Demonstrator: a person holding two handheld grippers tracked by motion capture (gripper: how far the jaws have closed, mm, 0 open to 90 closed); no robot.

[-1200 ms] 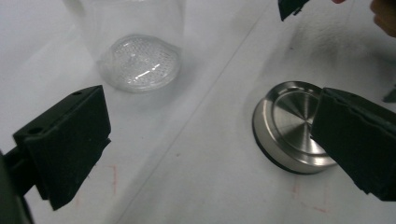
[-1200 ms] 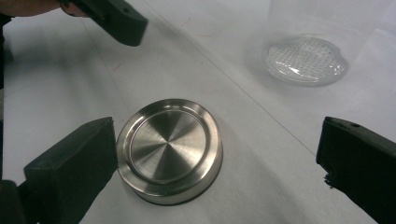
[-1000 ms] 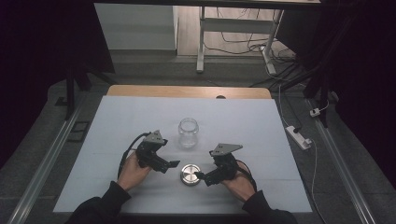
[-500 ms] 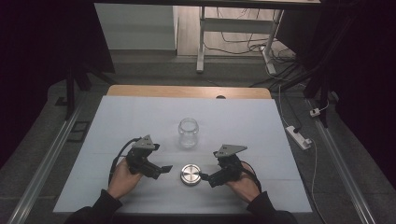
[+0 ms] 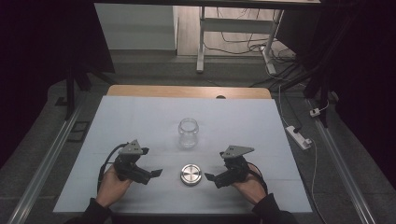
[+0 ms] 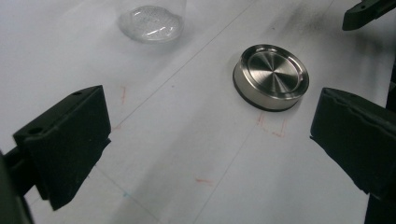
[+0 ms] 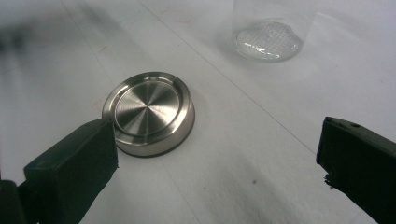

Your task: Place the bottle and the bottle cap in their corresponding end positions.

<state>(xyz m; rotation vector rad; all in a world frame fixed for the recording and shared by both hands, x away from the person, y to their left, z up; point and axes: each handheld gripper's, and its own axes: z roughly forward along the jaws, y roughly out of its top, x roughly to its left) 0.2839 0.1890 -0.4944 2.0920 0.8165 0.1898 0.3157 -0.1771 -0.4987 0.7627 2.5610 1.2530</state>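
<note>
A round brushed-metal lid (image 5: 190,173) lies flat on the white table, in front of an upright clear glass jar (image 5: 188,133) with no lid on it. My left gripper (image 5: 152,175) rests left of the lid, open, with nothing between its jaws. My right gripper (image 5: 214,180) sits right of the lid, also open and holding nothing. In the left gripper view the lid (image 6: 272,76) lies ahead toward the right jaw, and the jar's base (image 6: 149,21) is at the top. In the right gripper view the lid (image 7: 148,112) sits just past the left jaw, with the jar (image 7: 268,39) beyond.
The white table sheet (image 5: 140,121) ends in a wooden strip (image 5: 187,91) at the far edge. Faint red marks (image 6: 273,130) are drawn on the sheet near the lid. A power strip (image 5: 299,136) lies on the floor to the right, with metal rails along both sides.
My left gripper has pulled back to the left, away from the lid. The right gripper has drawn back slightly to the right. Lid and jar have not moved.
</note>
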